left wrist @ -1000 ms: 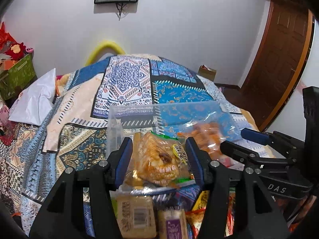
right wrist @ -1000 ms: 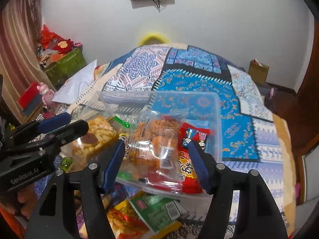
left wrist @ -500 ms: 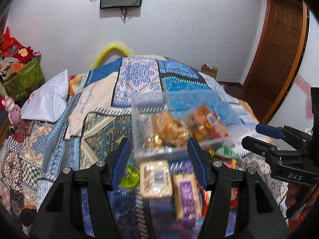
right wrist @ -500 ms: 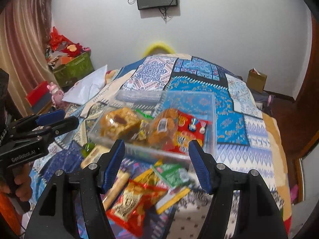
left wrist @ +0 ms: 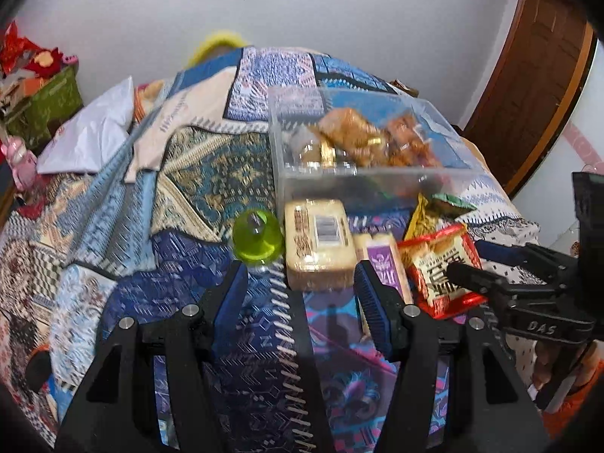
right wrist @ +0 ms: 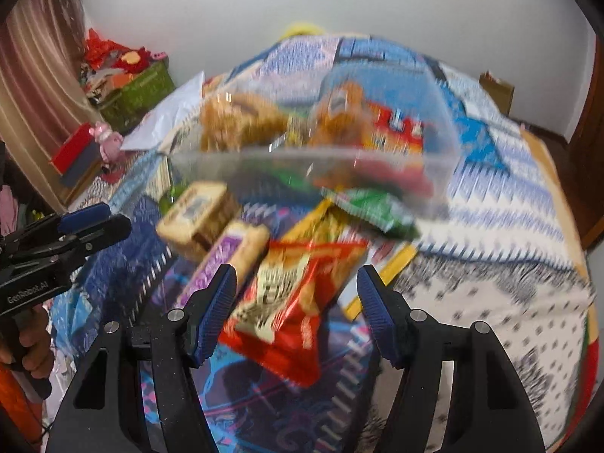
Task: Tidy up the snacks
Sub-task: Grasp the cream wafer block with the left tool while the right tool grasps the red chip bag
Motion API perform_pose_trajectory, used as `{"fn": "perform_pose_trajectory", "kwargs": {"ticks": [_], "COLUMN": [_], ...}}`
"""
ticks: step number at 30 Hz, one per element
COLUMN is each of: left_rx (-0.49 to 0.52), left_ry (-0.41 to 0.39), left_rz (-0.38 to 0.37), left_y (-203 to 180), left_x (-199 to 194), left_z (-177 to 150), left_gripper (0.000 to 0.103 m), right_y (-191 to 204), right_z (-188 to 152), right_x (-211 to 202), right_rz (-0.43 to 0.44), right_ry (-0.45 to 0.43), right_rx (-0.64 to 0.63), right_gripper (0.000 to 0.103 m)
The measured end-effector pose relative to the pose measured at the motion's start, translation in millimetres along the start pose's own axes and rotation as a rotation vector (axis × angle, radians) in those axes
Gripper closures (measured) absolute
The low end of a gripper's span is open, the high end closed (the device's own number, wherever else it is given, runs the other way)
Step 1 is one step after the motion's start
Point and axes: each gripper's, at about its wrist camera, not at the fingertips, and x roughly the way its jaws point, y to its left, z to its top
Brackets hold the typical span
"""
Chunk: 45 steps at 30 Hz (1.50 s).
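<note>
Both grippers have drawn back from the bin since a second ago, when your left pads flanked a cracker bag and your right pads flanked a clear snack bag over it; those bags now lie inside the bin and the loose snacks fill the foreground.

Left gripper (left wrist: 300, 287): released, nothing between the pads; its jaws have just been opening. It hangs above the quilt (left wrist: 211, 173), its tips near the close end of the tan pack (left wrist: 317, 241).

Right gripper (right wrist: 296, 311): released, jaws apart. The red bag (right wrist: 290, 302) lies on the quilt between the pads in view, but neither pad presses on it.

Just beyond your left tips, left to right: green ball (left wrist: 257, 237), tan pack, purple pack (left wrist: 385, 264), red bag. The tan and purple packs lie side by side, and the purple pack's edge meets the red bag.

Beyond the red bag, a yellow bag (right wrist: 324, 222) and a green bag (right wrist: 377, 211) lie against the bin's near wall.

Farther still, the bin (left wrist: 287, 139) rests on the quilt, holding orange and golden snack bags; the right view shows a red one at its right end.

At far left, a white pillow (left wrist: 90, 139). The right view is blurred.
</note>
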Motion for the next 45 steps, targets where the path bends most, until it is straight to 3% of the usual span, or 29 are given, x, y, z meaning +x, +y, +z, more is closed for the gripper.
{"fn": "perform_pose_trajectory", "kwargs": {"ticks": [7,16,24,32,39,45], "left_rx": [0.002,0.003,0.015,-0.009,0.015,0.012], "left_ry": [0.024,0.05,0.063,0.095,0.06,0.005], "left_rz": [-0.021,-0.024,0.006,0.03,0.045,0.041], "left_y": [-6.1,-14.0,-17.0,-16.3,-21.2,-21.9], "left_x": [16.9,44.9,65.3,91.0,78.9,45.6], "left_z": [-1.5,14.1,25.1,25.4,15.8,10.6], "left_gripper": [0.047,0.047,0.047,0.048,0.049,0.049], "right_y": [4.7,4.5,-6.7,-9.0,-16.5,-14.7], "right_z": [-6.3,-6.5,-8.9,-14.6,-14.4,-9.6], "right_x": [17.2,22.4,16.4,5.4,-7.0,-23.2], "right_rz": [0.015,0.026,0.047,0.035,0.033,0.042], "right_ry": [0.05,0.045,0.015,-0.011,-0.032,-0.071], "right_rx": [0.008,-0.001,0.026,0.022,0.037,0.034], "right_gripper": [0.04,0.04,0.068,0.072,0.074,0.074]}}
